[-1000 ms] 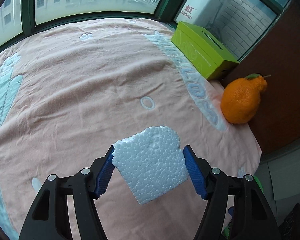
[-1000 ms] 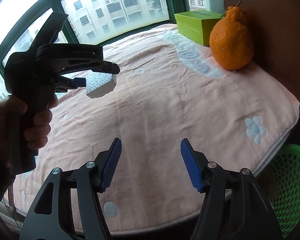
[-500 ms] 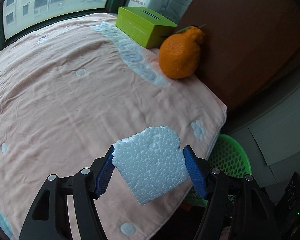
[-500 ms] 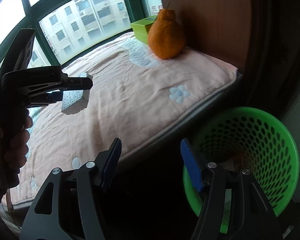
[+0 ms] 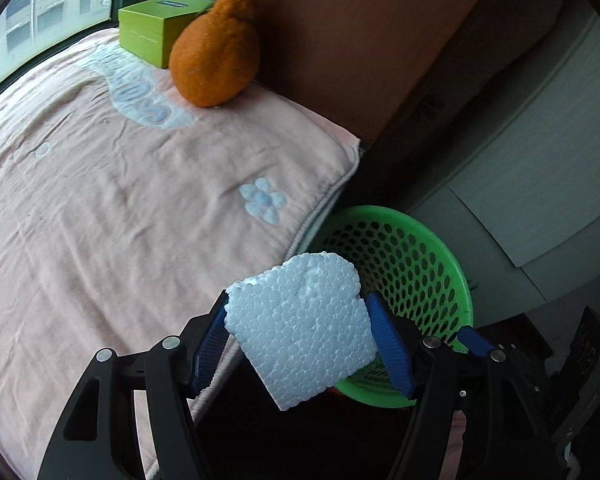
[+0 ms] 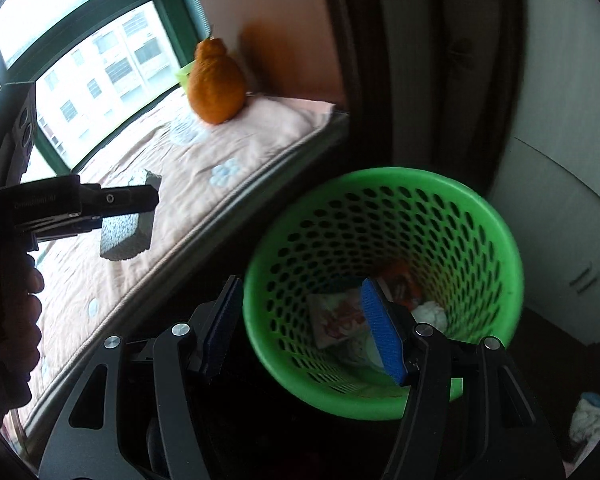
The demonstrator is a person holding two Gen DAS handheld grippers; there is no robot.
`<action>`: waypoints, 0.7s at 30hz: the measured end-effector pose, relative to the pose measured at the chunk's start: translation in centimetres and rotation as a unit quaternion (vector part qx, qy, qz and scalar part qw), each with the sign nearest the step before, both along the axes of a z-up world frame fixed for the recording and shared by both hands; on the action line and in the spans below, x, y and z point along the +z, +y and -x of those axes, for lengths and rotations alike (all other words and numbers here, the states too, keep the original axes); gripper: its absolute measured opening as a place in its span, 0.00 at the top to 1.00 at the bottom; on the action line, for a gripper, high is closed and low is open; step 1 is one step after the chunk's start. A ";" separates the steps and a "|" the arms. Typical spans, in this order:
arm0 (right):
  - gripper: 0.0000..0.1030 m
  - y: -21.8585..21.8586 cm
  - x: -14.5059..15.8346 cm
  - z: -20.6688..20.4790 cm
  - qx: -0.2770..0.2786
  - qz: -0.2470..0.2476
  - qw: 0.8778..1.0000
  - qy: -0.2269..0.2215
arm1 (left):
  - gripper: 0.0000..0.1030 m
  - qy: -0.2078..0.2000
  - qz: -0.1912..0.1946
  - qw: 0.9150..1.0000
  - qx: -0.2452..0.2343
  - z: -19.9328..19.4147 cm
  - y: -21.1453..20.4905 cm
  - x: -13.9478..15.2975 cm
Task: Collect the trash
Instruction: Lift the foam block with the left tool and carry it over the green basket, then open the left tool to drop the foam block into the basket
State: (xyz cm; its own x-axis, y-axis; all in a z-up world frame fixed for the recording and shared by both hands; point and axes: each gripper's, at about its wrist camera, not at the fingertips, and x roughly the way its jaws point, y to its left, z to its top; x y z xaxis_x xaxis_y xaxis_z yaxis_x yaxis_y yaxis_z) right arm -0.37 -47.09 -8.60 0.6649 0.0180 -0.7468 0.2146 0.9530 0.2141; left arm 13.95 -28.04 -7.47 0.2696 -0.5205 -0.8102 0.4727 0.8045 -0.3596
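My left gripper is shut on a white foam block and holds it in the air above the pink blanket's edge, just left of the green mesh bin. In the right wrist view the left gripper and its foam block show at the left. My right gripper is open and empty, straddling the near rim of the green bin. Wrappers and paper trash lie at the bin's bottom.
A pink blanket covers the window seat. A large orange fruit and a green box stand at its far end by a brown wall panel. White cabinets stand to the right.
Both grippers have swung right, from over the blanket to the bin. The foam block stays clamped in the left gripper. The right gripper now hangs over the bin's rim.
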 end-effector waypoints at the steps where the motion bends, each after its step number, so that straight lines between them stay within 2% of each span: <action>1: 0.40 -0.4 0.0 0.3 -0.005 -0.001 1.000 -0.001 | 0.37 0.002 -0.001 1.000 -0.004 0.2 -0.6 -0.1; 12: 0.40 -3.1 -0.7 2.7 -0.041 -0.019 0.999 0.001 | 0.36 0.018 -0.010 0.998 -0.063 1.7 -6.0 -2.1; 14: 0.40 -3.3 -1.0 3.0 -0.045 -0.024 0.999 0.002 | 0.34 0.022 -0.010 0.997 -0.070 1.8 -6.5 -2.4; 16: 0.40 -3.4 -1.1 3.3 -0.048 -0.025 0.999 0.003 | 0.25 0.025 -0.009 0.997 -0.073 2.0 -6.9 -2.8; 21: 0.40 -3.7 -1.3 3.8 -0.055 -0.031 0.998 0.006 | 0.23 0.016 -0.009 0.996 -0.087 2.6 -7.4 -2.9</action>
